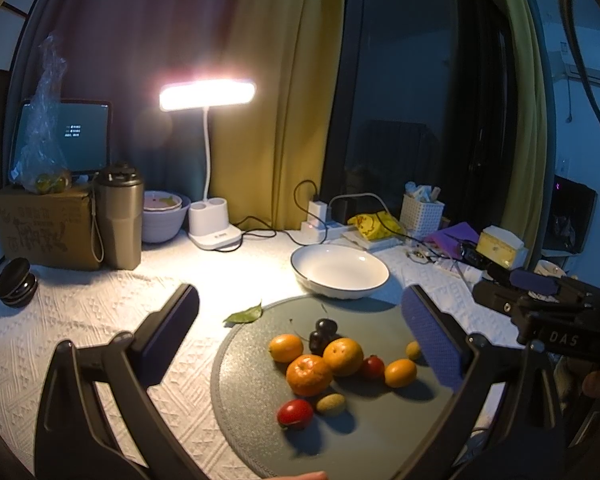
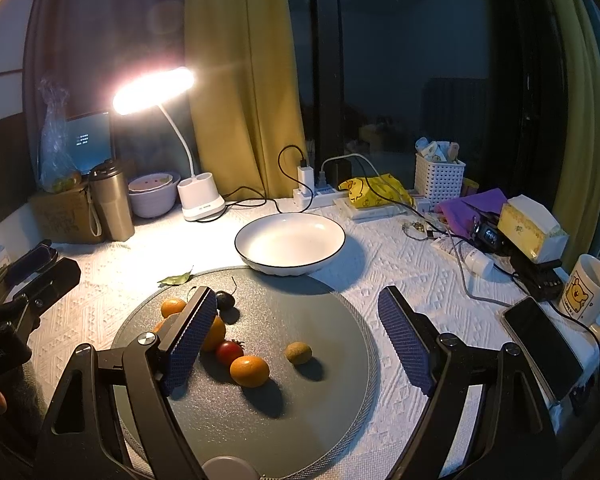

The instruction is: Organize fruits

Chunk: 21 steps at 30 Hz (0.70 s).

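A round grey mat (image 1: 260, 412) (image 2: 300, 420) holds several small fruits: oranges (image 1: 309, 374) (image 2: 249, 371), red cherry tomatoes (image 1: 295, 413) (image 2: 229, 352), dark cherries (image 1: 323, 334) (image 2: 225, 300) and an olive-green fruit (image 1: 331, 404) (image 2: 298, 353). An empty white bowl (image 1: 340, 271) (image 2: 290, 243) stands just behind the mat. My left gripper (image 1: 300, 340) is open and empty above the fruit pile. My right gripper (image 2: 296, 340) is open and empty, its left finger (image 2: 192, 340) hiding part of the pile; it also shows at the right of the left wrist view (image 1: 540, 304).
A lit desk lamp (image 1: 208, 96) (image 2: 152, 90), a tumbler (image 1: 118, 216), stacked bowls (image 1: 164, 216) and a cardboard box (image 1: 46, 228) stand at the back left. Cables, a power strip (image 2: 320, 194), a white basket (image 2: 440, 180), a tissue box (image 2: 532, 228), a mug (image 2: 590, 292) and a phone (image 2: 544, 348) crowd the right. A leaf (image 1: 246, 314) lies by the mat.
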{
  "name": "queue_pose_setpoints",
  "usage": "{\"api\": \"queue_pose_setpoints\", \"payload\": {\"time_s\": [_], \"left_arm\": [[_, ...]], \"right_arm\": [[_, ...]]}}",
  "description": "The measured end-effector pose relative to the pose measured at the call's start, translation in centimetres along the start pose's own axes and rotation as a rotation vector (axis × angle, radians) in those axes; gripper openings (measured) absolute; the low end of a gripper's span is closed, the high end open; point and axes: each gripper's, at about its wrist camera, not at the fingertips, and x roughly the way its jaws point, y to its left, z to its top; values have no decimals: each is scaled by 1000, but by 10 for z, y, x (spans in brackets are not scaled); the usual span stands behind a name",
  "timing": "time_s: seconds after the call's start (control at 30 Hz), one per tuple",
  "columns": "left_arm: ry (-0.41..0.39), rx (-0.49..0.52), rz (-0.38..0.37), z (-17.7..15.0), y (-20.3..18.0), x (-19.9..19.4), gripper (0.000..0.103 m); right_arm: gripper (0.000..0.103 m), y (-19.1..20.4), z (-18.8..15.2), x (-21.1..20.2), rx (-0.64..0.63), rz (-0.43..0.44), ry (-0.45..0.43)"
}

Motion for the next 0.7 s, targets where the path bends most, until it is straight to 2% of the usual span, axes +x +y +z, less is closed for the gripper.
{"api": "queue_pose_setpoints", "payload": {"time_s": [0.47,0.7], "left_arm": [[12,-8,-1,-2,2,0,102],[66,-5,-8,-9,4,13,102]], "right_arm": [[86,-1,3,3,4,1,6],[86,-4,-3,11,16,-1,27]]}}
